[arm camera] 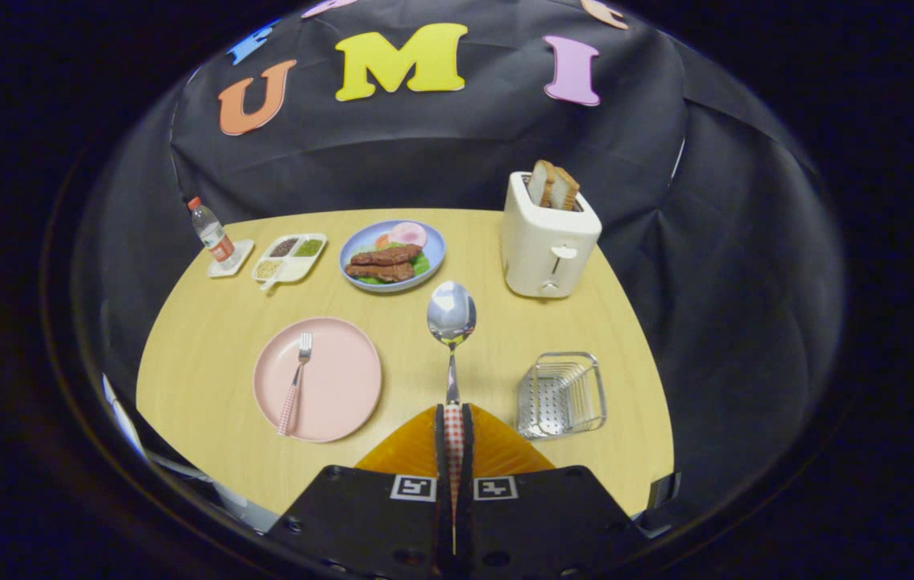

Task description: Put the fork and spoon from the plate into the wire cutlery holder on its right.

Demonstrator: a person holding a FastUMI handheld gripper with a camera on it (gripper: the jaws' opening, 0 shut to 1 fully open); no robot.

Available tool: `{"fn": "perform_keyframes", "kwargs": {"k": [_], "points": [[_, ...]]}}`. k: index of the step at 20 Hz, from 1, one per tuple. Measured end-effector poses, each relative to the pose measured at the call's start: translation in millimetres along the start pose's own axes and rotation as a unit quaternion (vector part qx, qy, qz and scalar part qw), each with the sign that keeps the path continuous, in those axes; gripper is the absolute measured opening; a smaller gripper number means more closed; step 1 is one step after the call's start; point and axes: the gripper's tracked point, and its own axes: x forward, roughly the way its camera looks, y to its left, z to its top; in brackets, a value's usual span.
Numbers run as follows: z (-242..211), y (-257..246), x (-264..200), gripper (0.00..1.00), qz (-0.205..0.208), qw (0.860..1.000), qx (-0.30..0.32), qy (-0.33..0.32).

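My gripper (pixel 453 411) is shut on the spoon (pixel 451 321), both fingers pressing its checked handle. The spoon sticks out straight ahead of the fingers, its shiny bowl held above the table. A pink plate (pixel 344 379) lies on the wooden table to the left of the fingers. On the plate's left half rests a fork (pixel 295 385) with a checked handle, tines pointing away. The wire cutlery holder (pixel 561 395) stands on the table to the right of the fingers, its opening upward and nothing inside it.
A white toaster (pixel 547 242) with bread slices stands beyond the holder. Farther back are a blue plate of food (pixel 434 248), a white divided dish (pixel 289 259) and a water bottle (pixel 212 235) on a coaster. The table's edge curves close behind the holder.
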Motion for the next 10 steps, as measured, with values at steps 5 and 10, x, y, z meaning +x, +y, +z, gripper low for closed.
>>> {"fn": "perform_keyframes", "kwargs": {"k": [5,10], "points": [[-7.5,-56.5,-17.2,0.03,-0.007,0.999,0.01,0.034],[-15.8,-87.8,-32.9,0.03,-0.002,0.996,0.007,0.094]]}}
